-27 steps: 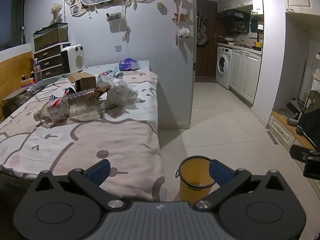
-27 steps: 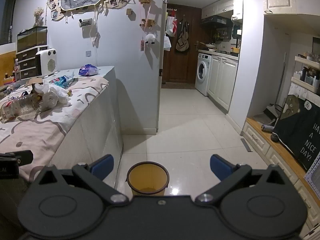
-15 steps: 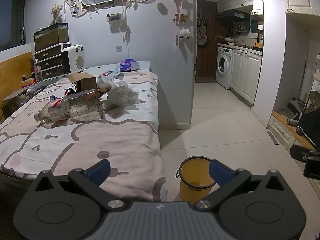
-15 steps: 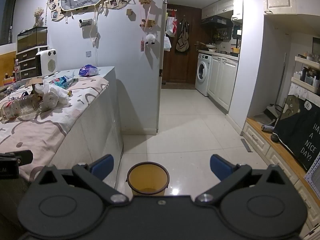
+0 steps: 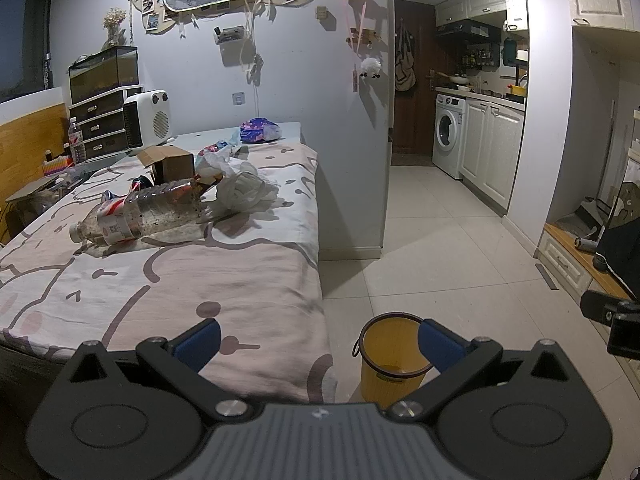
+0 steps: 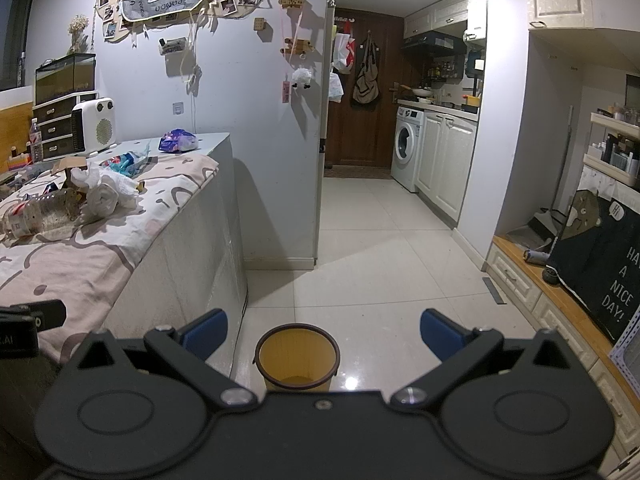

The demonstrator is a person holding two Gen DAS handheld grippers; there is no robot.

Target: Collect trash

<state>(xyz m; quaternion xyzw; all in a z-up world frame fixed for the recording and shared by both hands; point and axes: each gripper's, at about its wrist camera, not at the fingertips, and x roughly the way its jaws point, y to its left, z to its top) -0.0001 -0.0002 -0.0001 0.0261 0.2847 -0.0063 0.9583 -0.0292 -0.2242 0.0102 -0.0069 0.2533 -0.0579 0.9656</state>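
Observation:
A crushed clear plastic bottle (image 5: 148,212) lies on the pink patterned cloth of the table (image 5: 224,280), beside crumpled white plastic bags (image 5: 240,188), an open cardboard box (image 5: 170,164) and a purple wrapper (image 5: 258,133). On the floor by the table's corner stands a yellow bin (image 5: 390,356) with a dark rim. My left gripper (image 5: 318,340) hangs open over the table's near edge, nothing between its blue pads. My right gripper (image 6: 322,334) is open above the yellow bin (image 6: 298,356); the bottle (image 6: 40,212) and bags (image 6: 108,190) lie far left.
A white heater (image 5: 146,120), a drawer unit and a glass tank stand at the table's far end. The wall corner (image 6: 320,160) rises beside the table. Tiled floor runs to a washing machine (image 6: 406,148) and white cabinets. A low bench with a dark cushion (image 6: 600,264) lines the right.

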